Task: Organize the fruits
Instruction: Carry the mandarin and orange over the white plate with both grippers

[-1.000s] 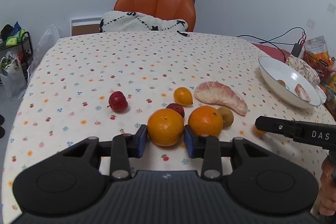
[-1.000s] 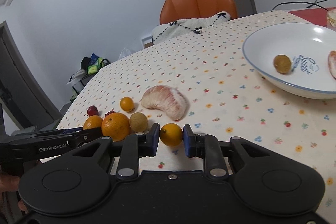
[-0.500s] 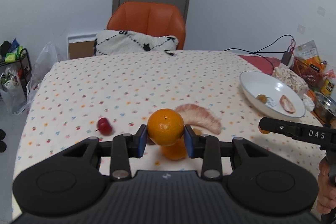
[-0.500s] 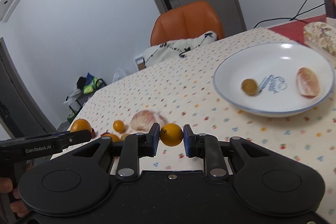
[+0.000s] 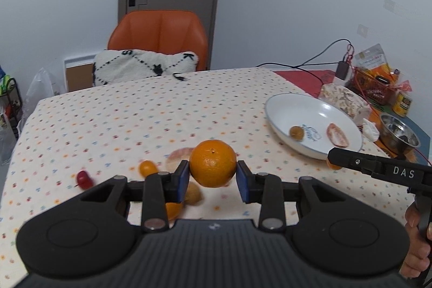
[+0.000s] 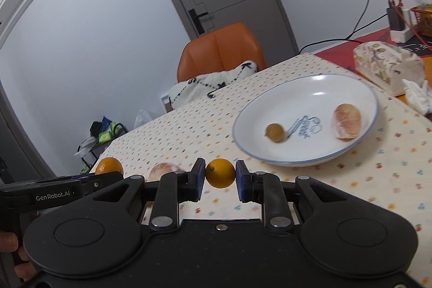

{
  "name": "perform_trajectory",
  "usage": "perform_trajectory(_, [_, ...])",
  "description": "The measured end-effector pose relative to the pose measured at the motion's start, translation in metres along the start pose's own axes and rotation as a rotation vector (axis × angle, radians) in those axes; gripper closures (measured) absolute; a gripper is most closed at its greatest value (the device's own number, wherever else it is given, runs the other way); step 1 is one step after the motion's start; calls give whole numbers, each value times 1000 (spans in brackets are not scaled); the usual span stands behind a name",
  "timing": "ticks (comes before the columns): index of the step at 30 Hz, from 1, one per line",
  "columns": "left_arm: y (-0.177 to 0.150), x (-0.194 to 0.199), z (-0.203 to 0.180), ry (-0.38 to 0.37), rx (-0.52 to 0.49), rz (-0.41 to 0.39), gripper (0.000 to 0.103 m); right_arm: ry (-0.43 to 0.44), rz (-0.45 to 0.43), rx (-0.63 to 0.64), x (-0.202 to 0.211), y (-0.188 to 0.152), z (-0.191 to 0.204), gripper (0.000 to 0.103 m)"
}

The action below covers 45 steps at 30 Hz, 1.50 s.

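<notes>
Both hands are loaded right now, so this is the carry-to-plate part. My left gripper point(image 5: 213, 174) has its pads pinched on the big orange point(image 5: 212, 163), and my right gripper point(image 6: 220, 178) is squeezed onto a small yellow-orange citrus point(image 6: 220, 172), kumquat-ish I think. Both fruits are up off the tablecloth point(image 5: 135, 115).

The white plate point(image 6: 351, 88) sits around 1 o'clock from my right gripper and about 2 o'clock from the left one. It already holds a small brownish round fruit point(image 6: 274, 132) and a peeled citrus piece point(image 6: 347, 121).

How I'd do it well: bring the right one in first since it's closer, come in over the near rim, get low over the bare patch at the plate's middle, then let go so the thing doesn't roll. Round fruit on a sloped plate will wander, so a low release is the whole trick. For the orange, same deal, and I'd keep it off the peeled piece so nothing gets squashed. Stagger the two grippers so they don't bump over the plate.

Pose-wise, both grippers are held roughly level, pointing across the table, the right one out ahead at 3 o'clock in my left view. Leftovers on the cloth: a red fruit point(image 5: 84, 179), a small orange one point(image 5: 147, 168), a pomelo-looking wedge point(image 5: 176, 156).
</notes>
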<state>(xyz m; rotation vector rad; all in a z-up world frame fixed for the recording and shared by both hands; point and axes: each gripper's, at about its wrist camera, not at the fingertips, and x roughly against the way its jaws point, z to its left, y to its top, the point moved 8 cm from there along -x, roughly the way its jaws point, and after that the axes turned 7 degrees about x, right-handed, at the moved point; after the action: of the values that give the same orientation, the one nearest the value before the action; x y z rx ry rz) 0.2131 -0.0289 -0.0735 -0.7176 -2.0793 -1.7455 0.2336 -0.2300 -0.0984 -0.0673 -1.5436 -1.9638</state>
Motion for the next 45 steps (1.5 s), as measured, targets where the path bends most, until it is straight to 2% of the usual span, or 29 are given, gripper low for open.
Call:
perform_trajectory(20, [9,-27,-73,-68,-63,12,68,-78,-69,-75,28,12,-68,80])
perform_trajectory(45, [8,-109,-137,-128,-113,112,68,-101,-52,-130,5,15,-124,80])
